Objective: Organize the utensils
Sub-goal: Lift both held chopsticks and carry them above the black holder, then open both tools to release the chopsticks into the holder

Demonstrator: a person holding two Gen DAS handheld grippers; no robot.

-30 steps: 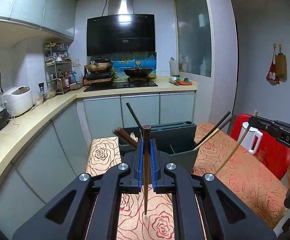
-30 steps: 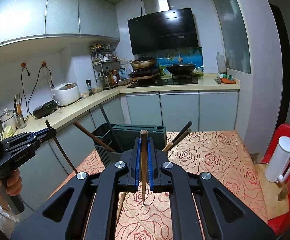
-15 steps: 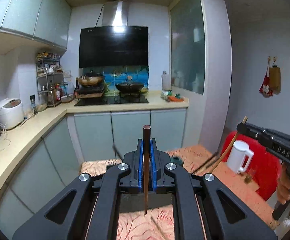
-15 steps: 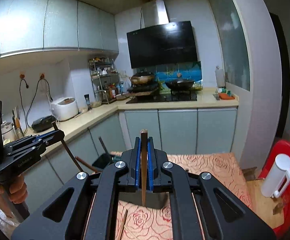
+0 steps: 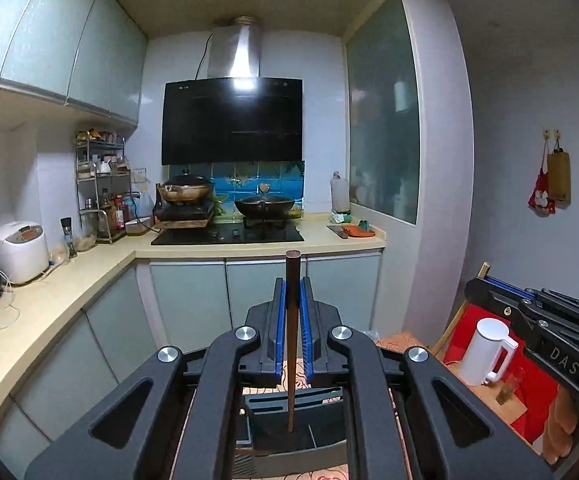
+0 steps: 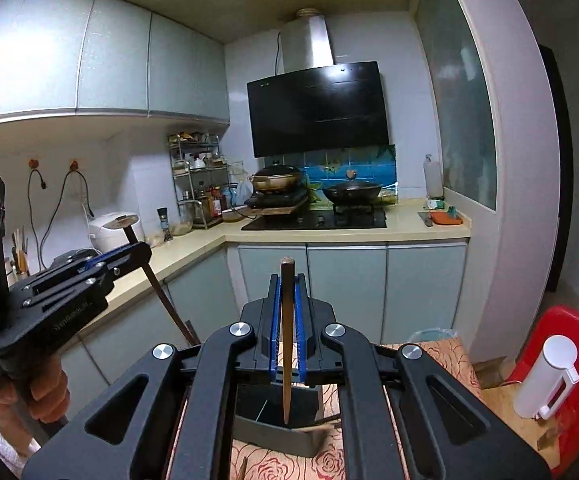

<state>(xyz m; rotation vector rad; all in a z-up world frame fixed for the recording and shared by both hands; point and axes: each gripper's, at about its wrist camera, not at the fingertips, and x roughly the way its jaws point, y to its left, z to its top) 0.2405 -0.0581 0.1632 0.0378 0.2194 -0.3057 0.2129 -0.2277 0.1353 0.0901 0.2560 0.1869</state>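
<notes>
**Two tools, one chopstick clamped in each, above the holder**

Your left tool [image 5: 292, 296] is closed on one dark brown chopstick [image 5: 290, 344], held upright, its lower tip hanging over the dark utensil holder [image 5: 289, 436]. To the right, your right tool [image 6: 285, 296] is clamped on one lighter wooden chopstick [image 6: 286, 344], also upright, its tip above the same holder. The holder stands on the desk [image 6: 449, 356] with the rose-patterned cloth. At far right stands one white kettle [image 6: 545, 376] against one red chair [image 6: 577, 332].
</notes>
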